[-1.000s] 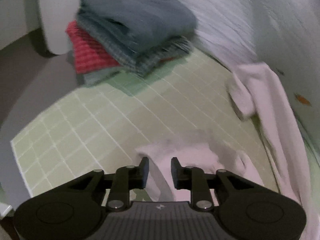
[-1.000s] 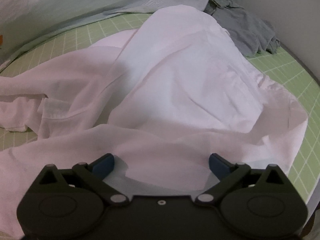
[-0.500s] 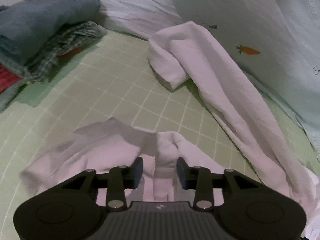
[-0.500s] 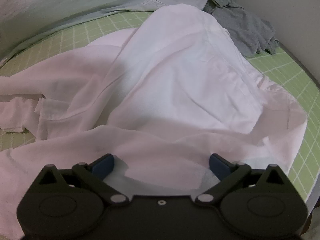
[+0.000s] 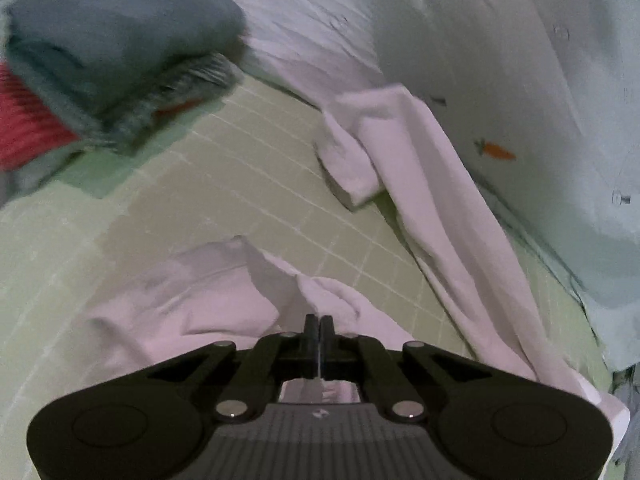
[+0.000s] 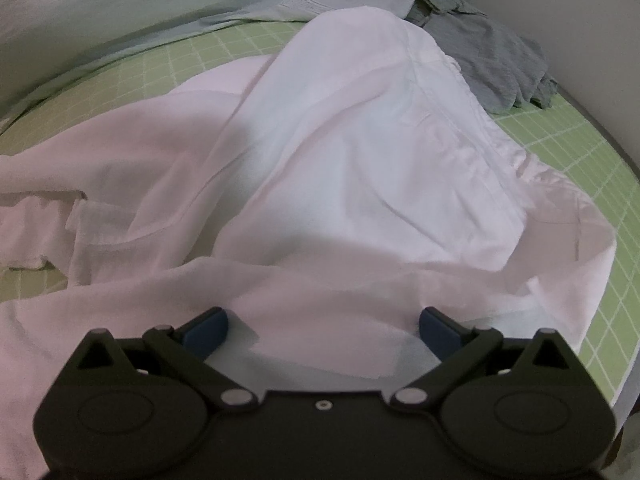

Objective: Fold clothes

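Left gripper (image 5: 319, 330): jaws pinched on a fold of the crumpled white cotton shirt (image 5: 224, 292) directly ahead. Right gripper (image 6: 322, 330): jaws wide, empty, shirt beneath. Draw the pinched edge taut before lifting.

The left gripper (image 5: 319, 330) sits low at the bottom middle of its view, pointing forward, its two black fingers (image 5: 310, 326) pressed together — a thin fold of the white shirt (image 5: 192, 300) is pinched between them. The right gripper (image 6: 323, 326) also points forward, level, with its blue-padded fingers (image 6: 206, 328) spread wide apart — nothing is gripped between them, and the shirt (image 6: 360, 160) lies under and ahead of both pads.
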